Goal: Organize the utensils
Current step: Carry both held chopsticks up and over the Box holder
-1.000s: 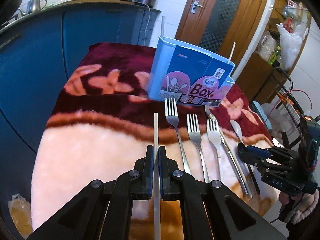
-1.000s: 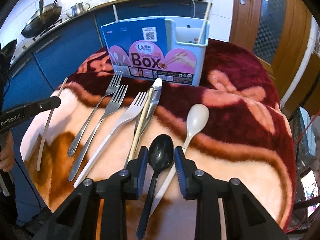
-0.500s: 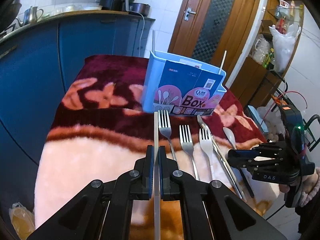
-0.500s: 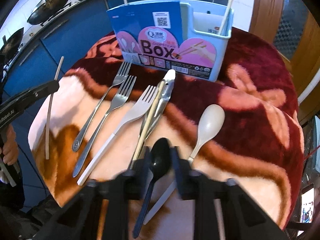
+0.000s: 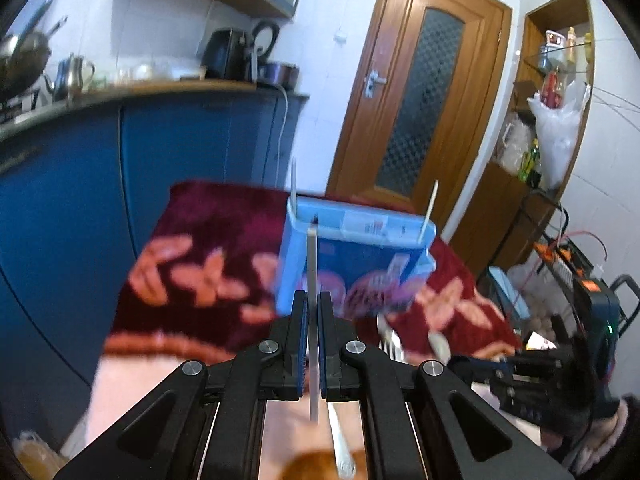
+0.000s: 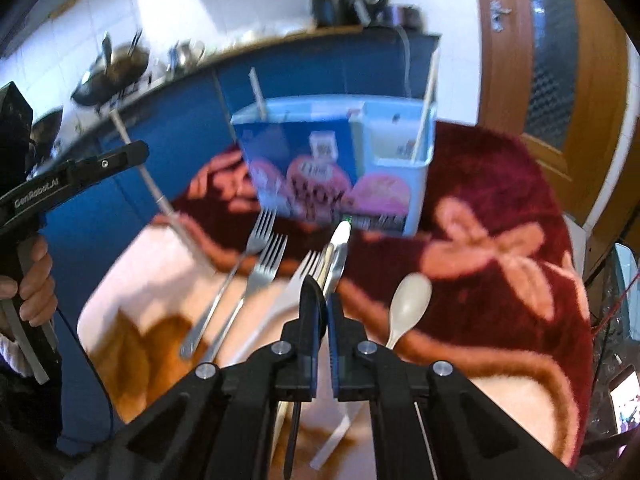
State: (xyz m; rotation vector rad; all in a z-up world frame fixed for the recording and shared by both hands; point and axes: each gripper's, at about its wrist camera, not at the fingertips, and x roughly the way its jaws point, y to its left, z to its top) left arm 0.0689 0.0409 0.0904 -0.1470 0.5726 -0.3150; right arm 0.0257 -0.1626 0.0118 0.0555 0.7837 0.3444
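Note:
My left gripper (image 5: 313,308) is shut on a pale chopstick (image 5: 312,264), held up and pointing at the blue utensil box (image 5: 352,256); it also shows in the right wrist view (image 6: 132,152). My right gripper (image 6: 323,300) is shut on a black spoon (image 6: 310,308), turned edge-on, its handle (image 6: 294,432) hanging below. The box (image 6: 332,168) stands on the blanket with two chopsticks in it. Two metal forks (image 6: 256,256), a white fork (image 6: 296,284), a knife with a chopstick (image 6: 338,248) and a white spoon (image 6: 408,300) lie before it.
A red and pink floral blanket (image 6: 500,240) covers the table. Blue kitchen cabinets (image 5: 80,184) stand behind and to the left. A wooden door (image 5: 416,92) and shelves with bags (image 5: 556,140) are at the right.
My left gripper lifted the chopstick off the blanket and moved toward the box. My right gripper closed on the black spoon and raised it, turning it on edge.

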